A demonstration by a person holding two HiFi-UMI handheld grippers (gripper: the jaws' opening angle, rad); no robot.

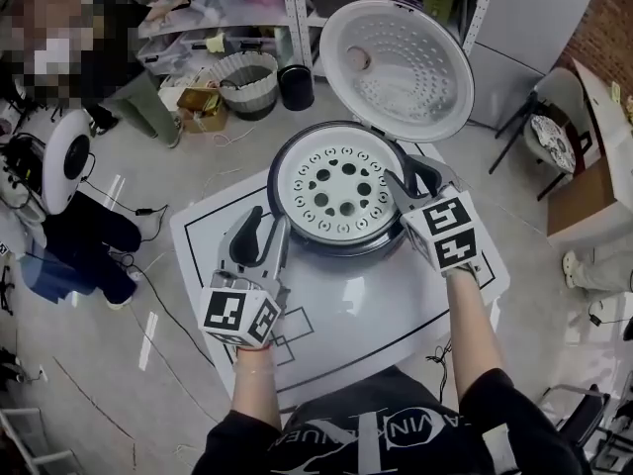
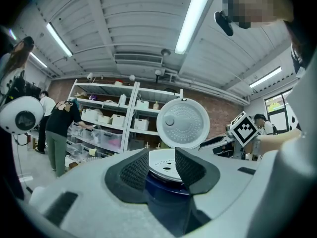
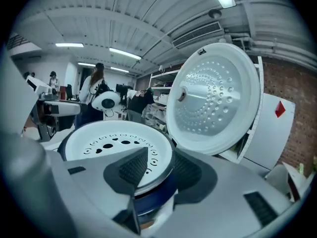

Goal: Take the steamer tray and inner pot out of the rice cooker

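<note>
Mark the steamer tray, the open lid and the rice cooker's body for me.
steamer tray (image 1: 336, 189), head view: white perforated middle, between the holes.
lid (image 1: 396, 67), head view: dimpled inner face, raised open behind the cooker.
rice cooker body (image 1: 331, 246), head view: dark near rim below the tray.

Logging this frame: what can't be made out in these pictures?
- The inner pot: hidden in every view, covered by the tray.
- The base of the cooker: in the left gripper view, hidden behind the body of the left gripper.
- What the shelf holds: too small in the left gripper view.
</note>
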